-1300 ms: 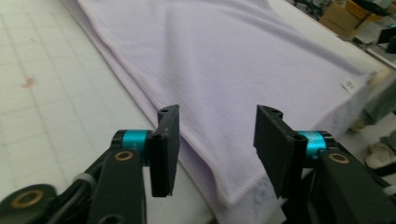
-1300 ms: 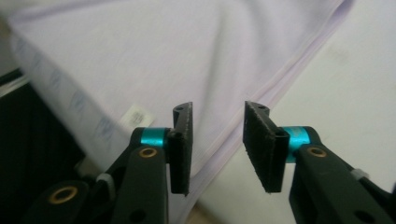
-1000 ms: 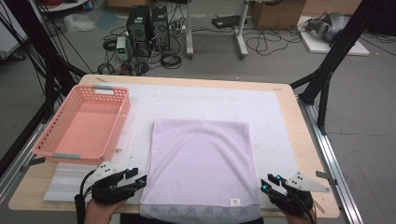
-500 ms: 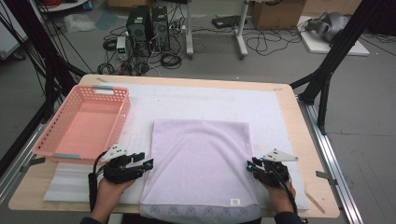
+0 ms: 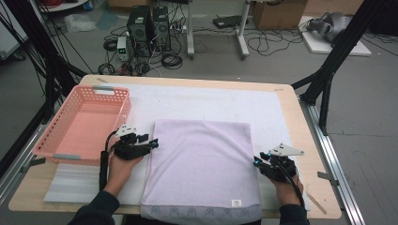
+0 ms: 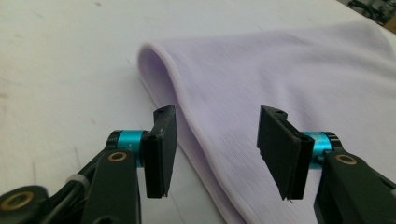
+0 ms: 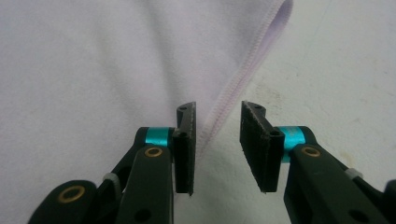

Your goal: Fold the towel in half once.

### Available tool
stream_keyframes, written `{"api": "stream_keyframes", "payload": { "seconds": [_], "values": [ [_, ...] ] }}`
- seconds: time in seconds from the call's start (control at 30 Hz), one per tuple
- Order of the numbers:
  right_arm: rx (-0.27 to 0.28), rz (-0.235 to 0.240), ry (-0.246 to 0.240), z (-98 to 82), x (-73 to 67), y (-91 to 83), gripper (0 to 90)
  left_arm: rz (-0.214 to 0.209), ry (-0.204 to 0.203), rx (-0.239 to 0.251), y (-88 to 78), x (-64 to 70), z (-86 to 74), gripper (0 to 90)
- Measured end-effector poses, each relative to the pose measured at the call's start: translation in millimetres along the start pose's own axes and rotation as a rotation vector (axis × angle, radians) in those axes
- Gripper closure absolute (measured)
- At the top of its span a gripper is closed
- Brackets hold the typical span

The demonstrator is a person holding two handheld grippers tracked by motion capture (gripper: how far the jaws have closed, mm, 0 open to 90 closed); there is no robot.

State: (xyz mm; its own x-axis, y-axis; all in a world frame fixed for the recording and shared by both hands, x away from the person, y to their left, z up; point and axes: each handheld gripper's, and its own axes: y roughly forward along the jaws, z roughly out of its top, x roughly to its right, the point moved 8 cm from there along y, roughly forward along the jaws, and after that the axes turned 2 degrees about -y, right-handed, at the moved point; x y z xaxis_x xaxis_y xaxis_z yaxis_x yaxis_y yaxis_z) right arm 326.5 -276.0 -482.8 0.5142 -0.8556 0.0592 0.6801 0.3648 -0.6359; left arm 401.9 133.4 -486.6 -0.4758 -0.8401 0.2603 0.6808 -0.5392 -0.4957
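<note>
The purple towel lies flat on the surface, its near end hanging over the edge. The left claw is open at the towel's left edge. The right claw is at the right edge; it has just been opening, with the hem between its jaws, not pinched. The pink basket beyond is empty.

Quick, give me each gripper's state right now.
Left gripper: open, jaws astride the lilac towel's left edge, not pinching it.
Right gripper: open; jaws have just been opening, the towel's hem lies between them, unpinched.
</note>
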Motion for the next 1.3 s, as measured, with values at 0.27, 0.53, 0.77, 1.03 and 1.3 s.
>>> {"api": "stream_keyframes", "payload": {
  "seconds": [0.27, 0.53, 0.77, 1.03, 1.3],
  "values": [
    [-0.003, 0.006, -0.003, -2.1, 1.5, 4.3, 65.5, 0.058, 0.066, -0.056, 30.7, -6.3, 14.0, 69.1],
    [-0.008, 0.002, 0.007, -2.8, 5.4, 8.5, 64.0, 0.181, 0.023, -0.063, 30.0, -27.0, 16.3, 58.7],
    [0.055, 0.008, 0.069, 20.1, 22.1, 24.7, 50.6, 0.126, -0.038, 0.005, 37.0, -31.3, 30.2, 44.8],
    [0.032, 0.004, 0.124, 56.5, 45.6, 76.0, 35.8, 0.105, -0.080, -0.053, 65.4, -39.0, 38.5, 44.1],
    [-0.036, 0.005, 0.085, 61.0, 48.7, 110.4, 37.6, 0.089, 0.042, -0.080, 70.0, -26.6, 35.4, 74.5]
  ]
}}
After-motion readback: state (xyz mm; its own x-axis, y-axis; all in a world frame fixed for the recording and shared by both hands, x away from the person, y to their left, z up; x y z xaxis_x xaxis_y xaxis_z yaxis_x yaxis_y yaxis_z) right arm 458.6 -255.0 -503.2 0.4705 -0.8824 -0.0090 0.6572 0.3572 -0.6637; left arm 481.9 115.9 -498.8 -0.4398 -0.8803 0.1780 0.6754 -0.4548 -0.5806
